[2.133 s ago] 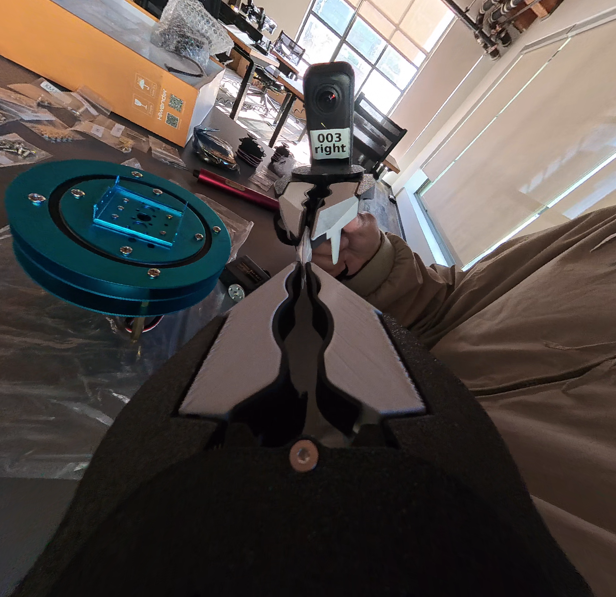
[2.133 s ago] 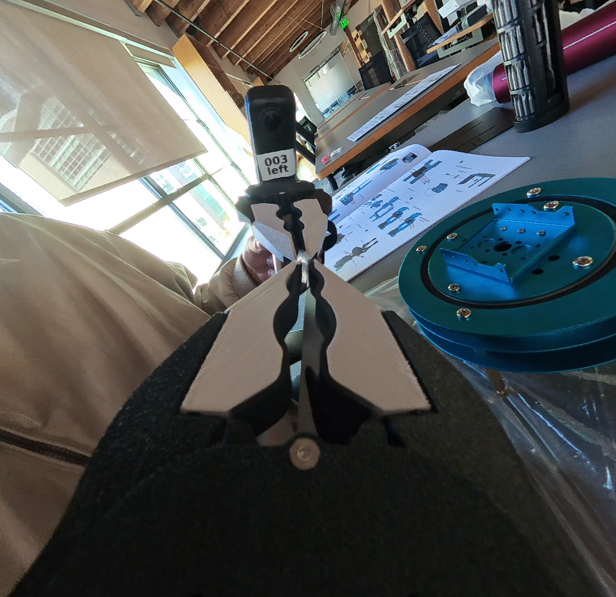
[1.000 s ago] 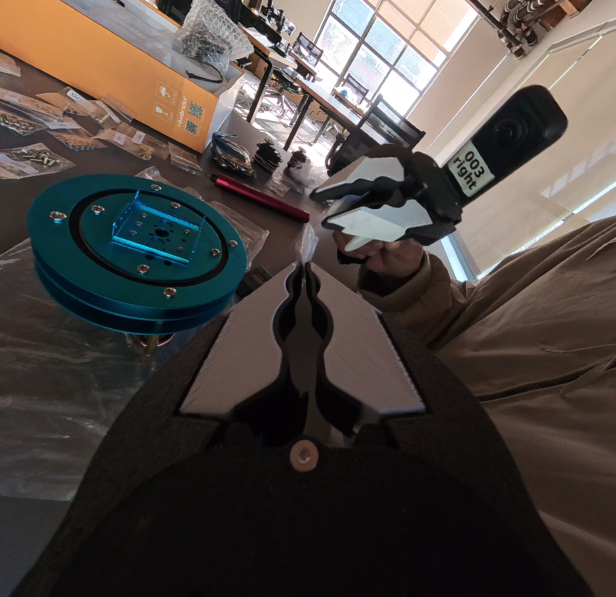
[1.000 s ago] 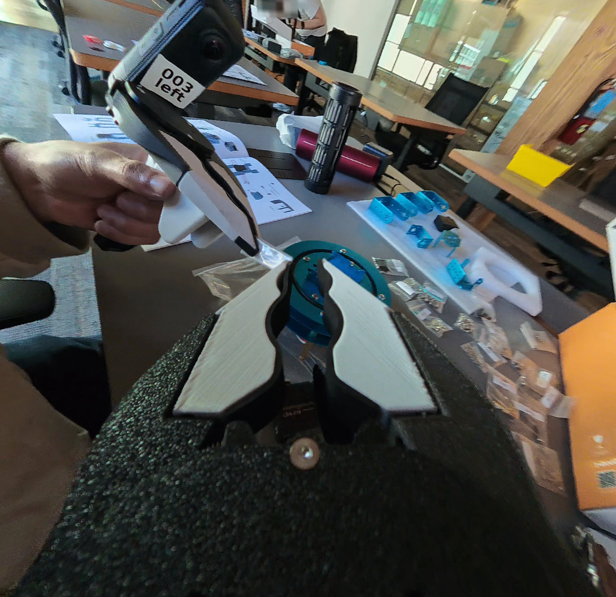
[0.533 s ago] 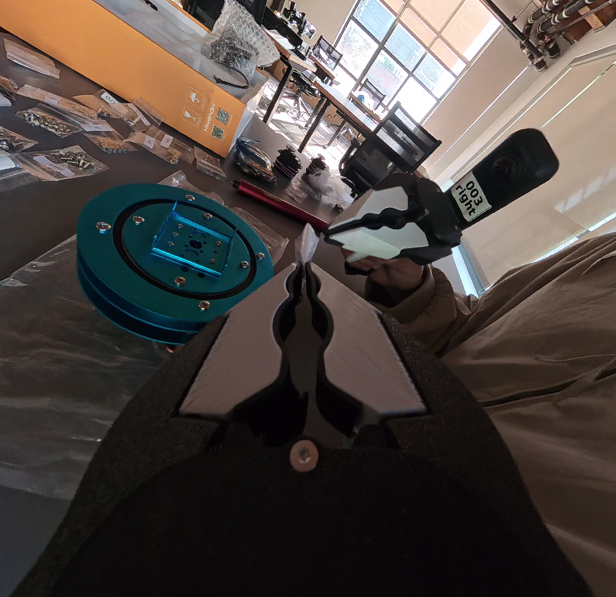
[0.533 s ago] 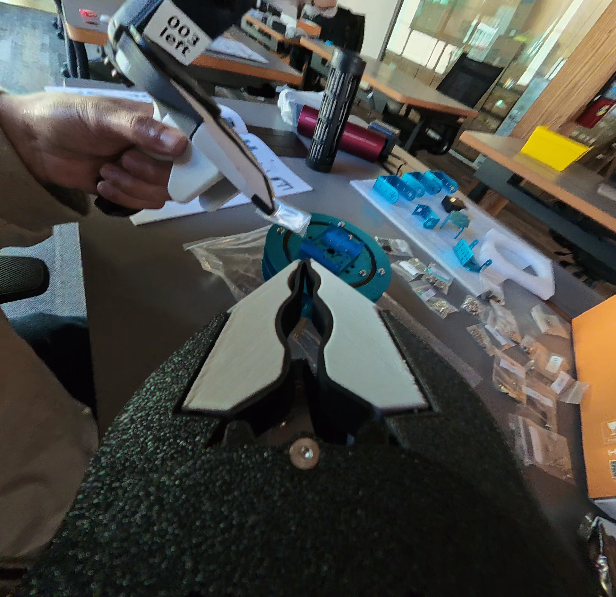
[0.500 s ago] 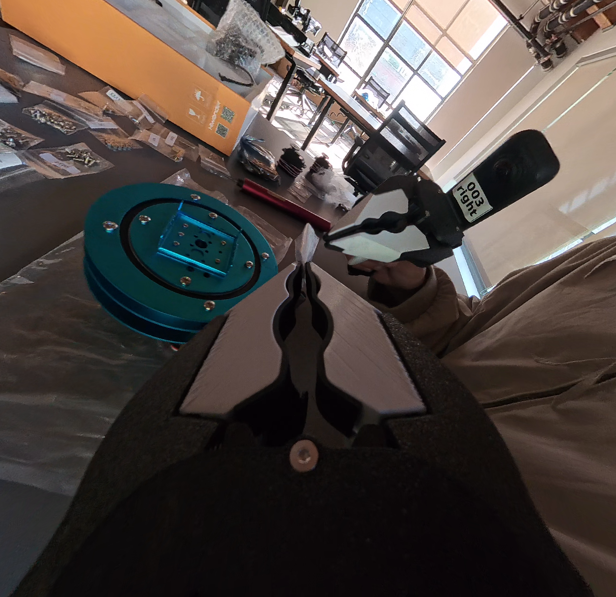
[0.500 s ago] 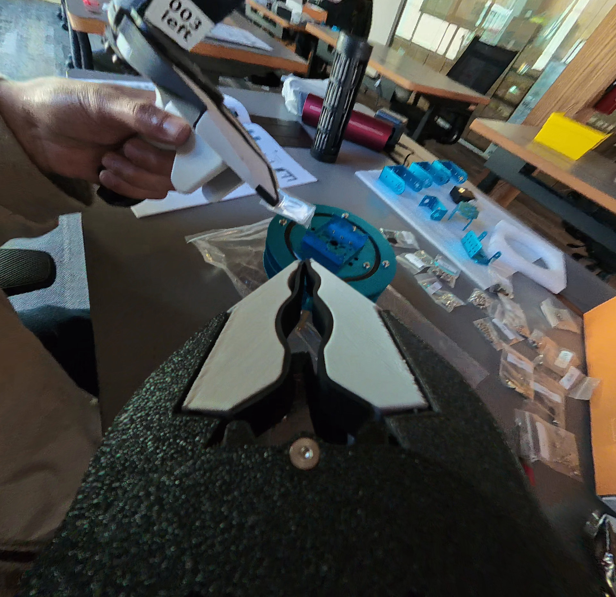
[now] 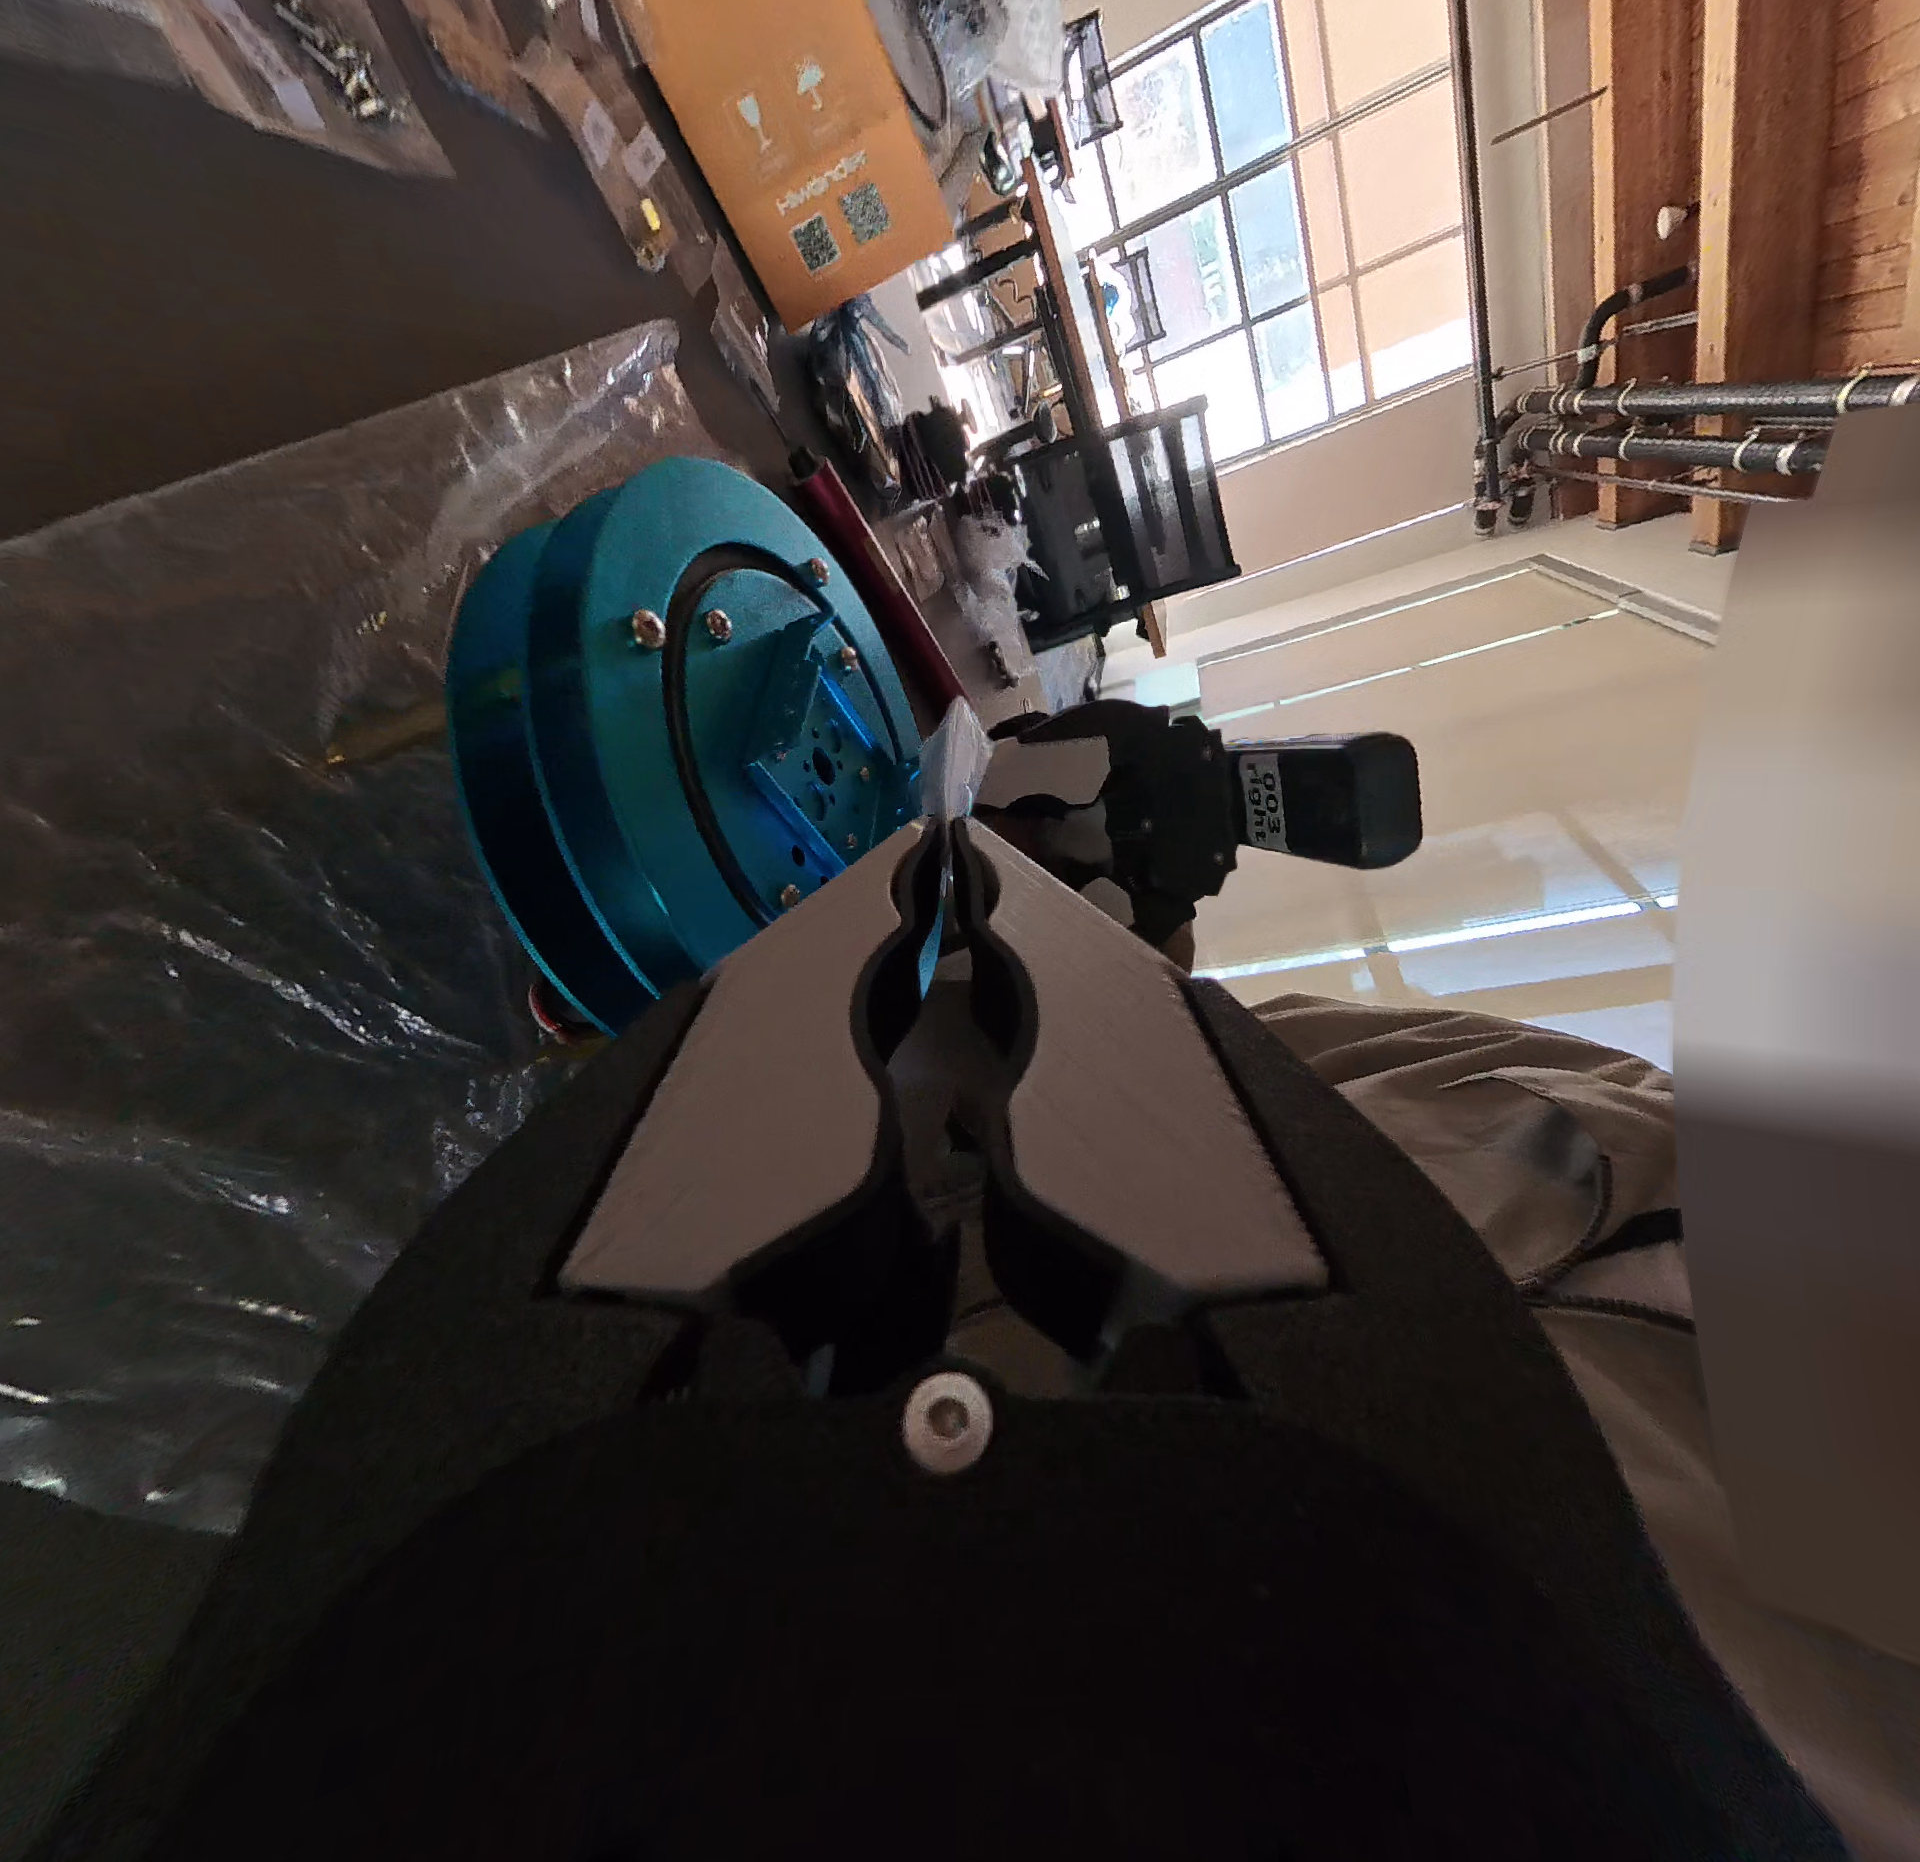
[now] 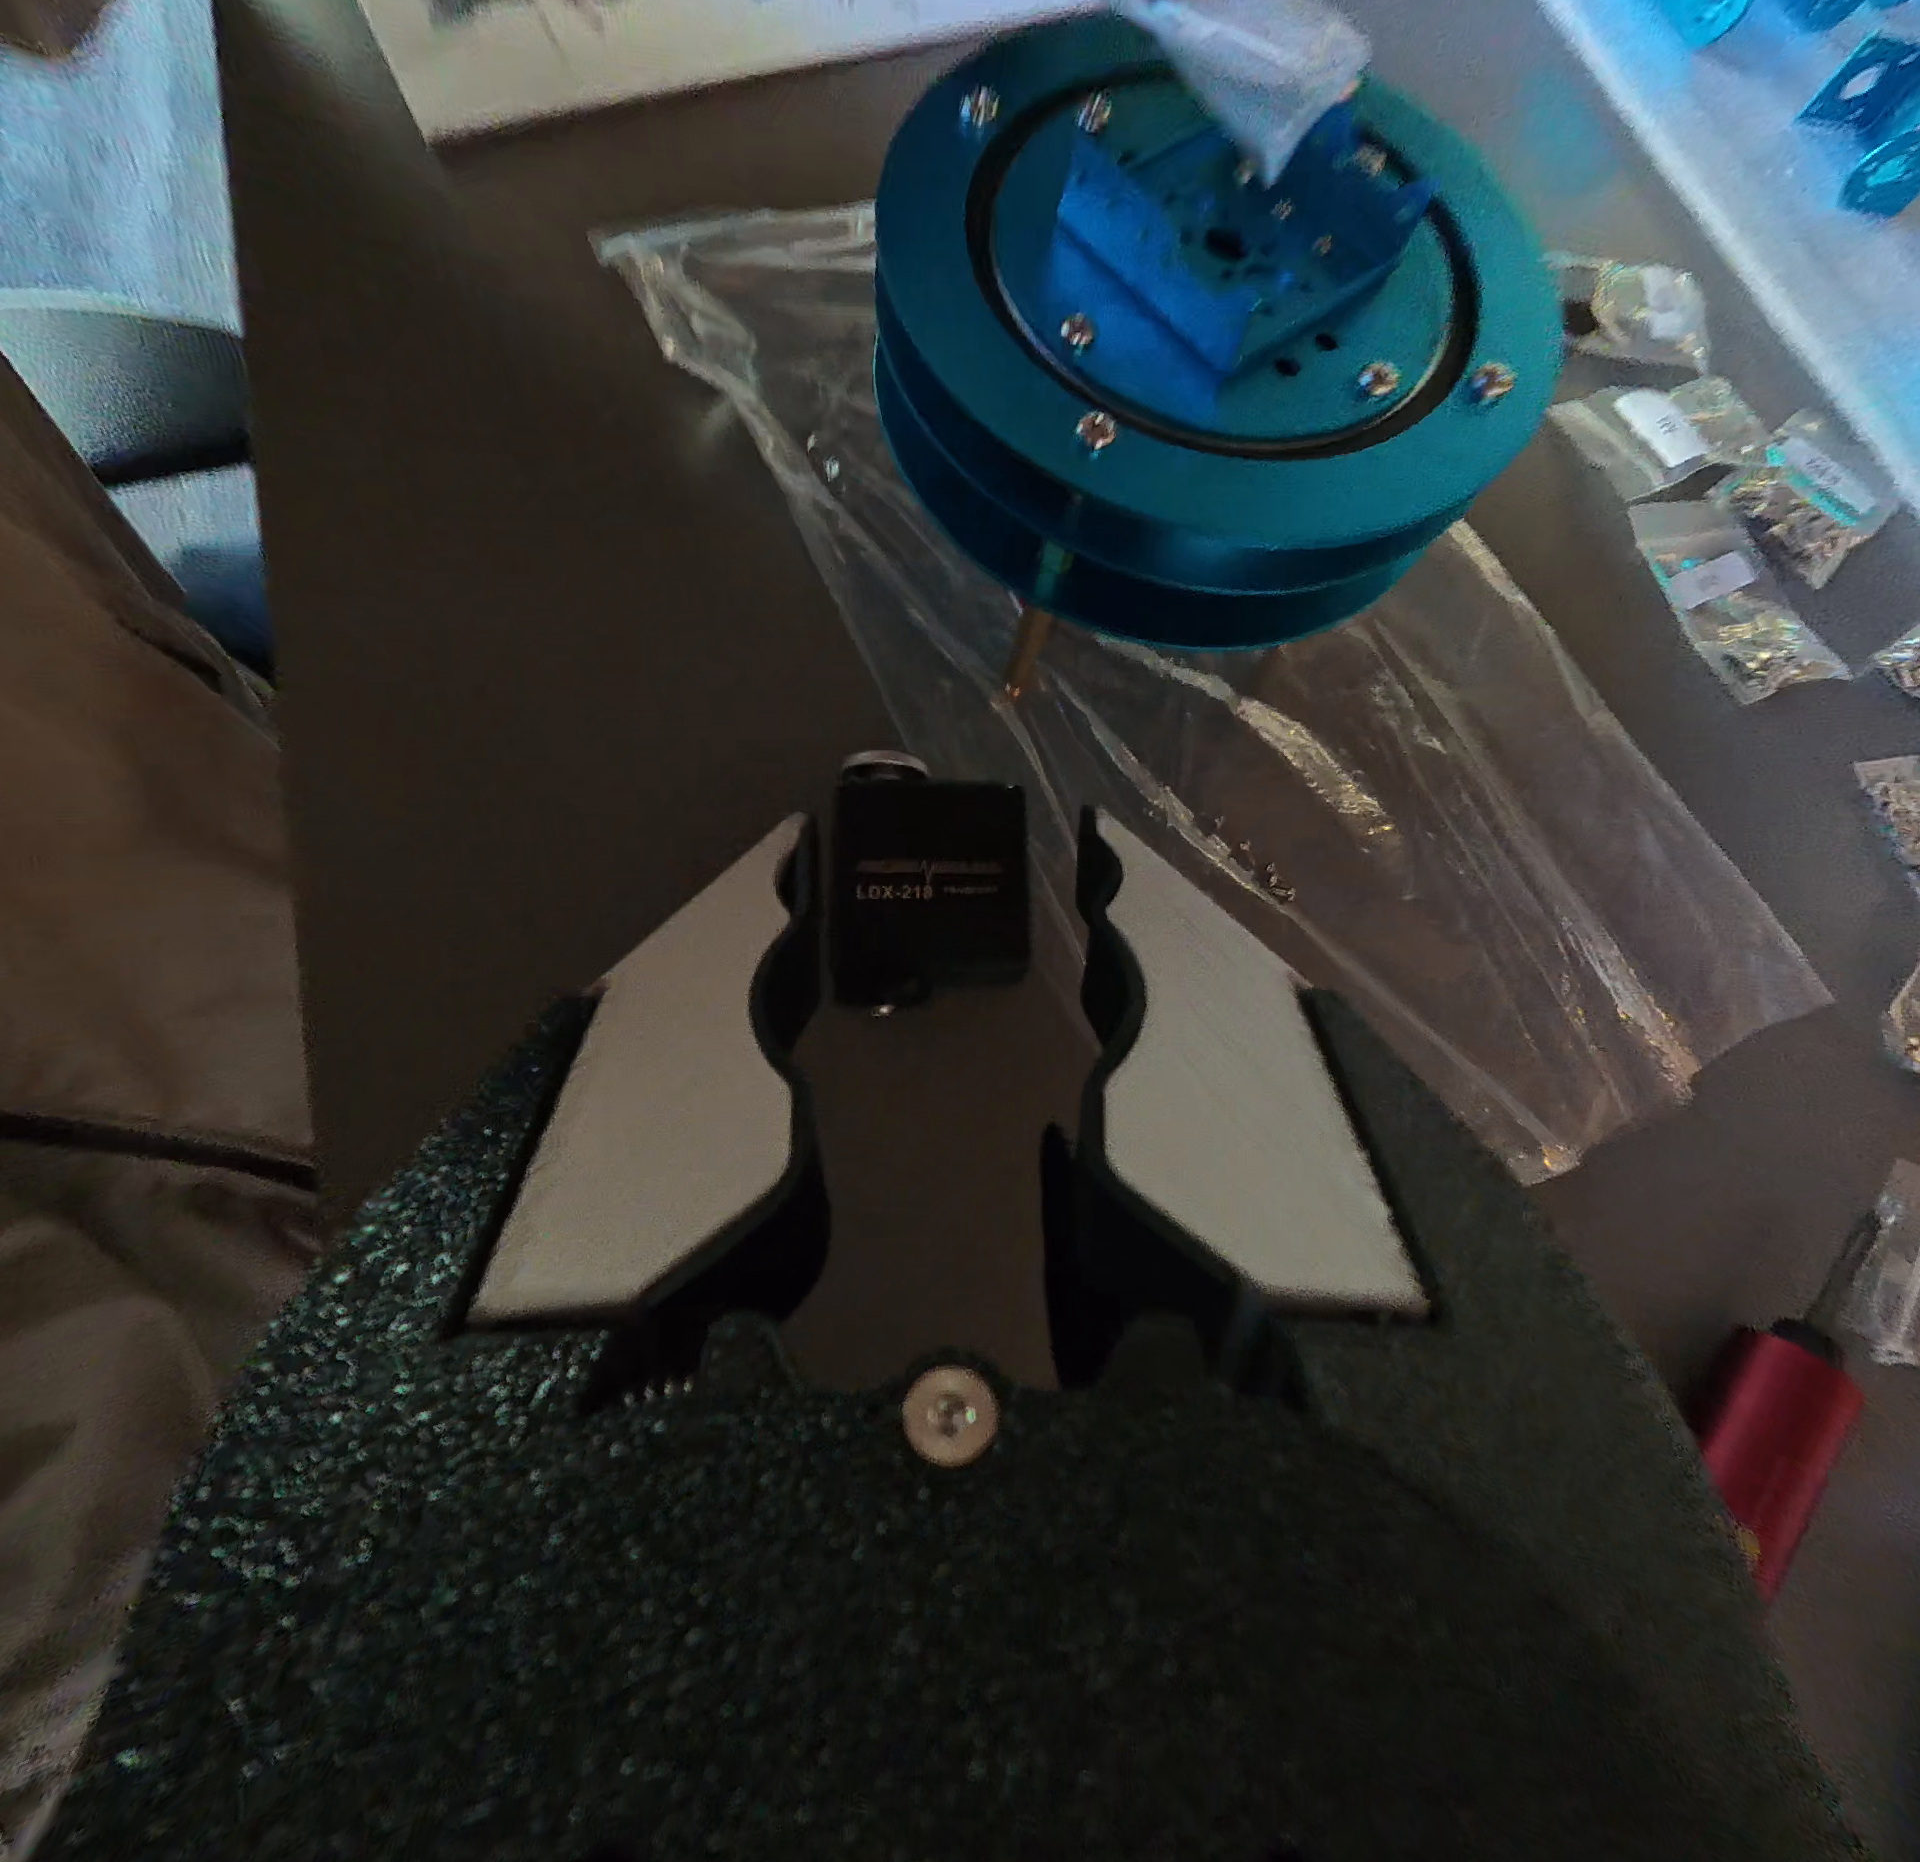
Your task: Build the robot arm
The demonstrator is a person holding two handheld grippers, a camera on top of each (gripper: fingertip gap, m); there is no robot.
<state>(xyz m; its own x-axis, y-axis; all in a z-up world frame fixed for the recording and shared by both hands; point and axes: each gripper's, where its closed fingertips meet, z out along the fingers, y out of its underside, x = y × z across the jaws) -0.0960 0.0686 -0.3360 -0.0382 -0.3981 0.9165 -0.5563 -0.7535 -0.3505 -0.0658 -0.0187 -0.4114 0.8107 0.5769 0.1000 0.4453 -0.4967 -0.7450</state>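
My left gripper (image 9: 951, 827) is shut on a small clear plastic bag (image 9: 958, 763), whose end sticks out past the fingertips. It is held right by a teal round base (image 9: 623, 773) with a blue bracket (image 9: 821, 742) screwed on top. In the right wrist view the bag (image 10: 1247, 77) hangs over the bracket (image 10: 1195, 254) on the base (image 10: 1216, 482). My right gripper (image 10: 940, 820) is open and points down at the table. A small black servo block (image 10: 930, 903) lies between its fingers (image 10: 665, 1064), with a gap on each side. The right gripper also shows in the left wrist view (image 9: 1049, 799).
A large clear plastic sheet (image 10: 1351, 825) lies under the base. Small bags of screws (image 10: 1745, 524) are scattered to the right, with a red cylinder (image 10: 1777, 1428) at the near right. An open manual (image 10: 727, 25) lies beyond. An orange box (image 9: 790, 119) stands at the back. There is about 12 cm between the tips of the two grippers. The right tips stand about 15 cm off the red cylinder (image 10: 1777, 1428). The left camera catches it too, in the left wrist view (image 9: 838, 502).
My right gripper has tipped down to the table and opened around the black servo block. My left gripper has rolled sideways and moved the small bag over the blue bracket.
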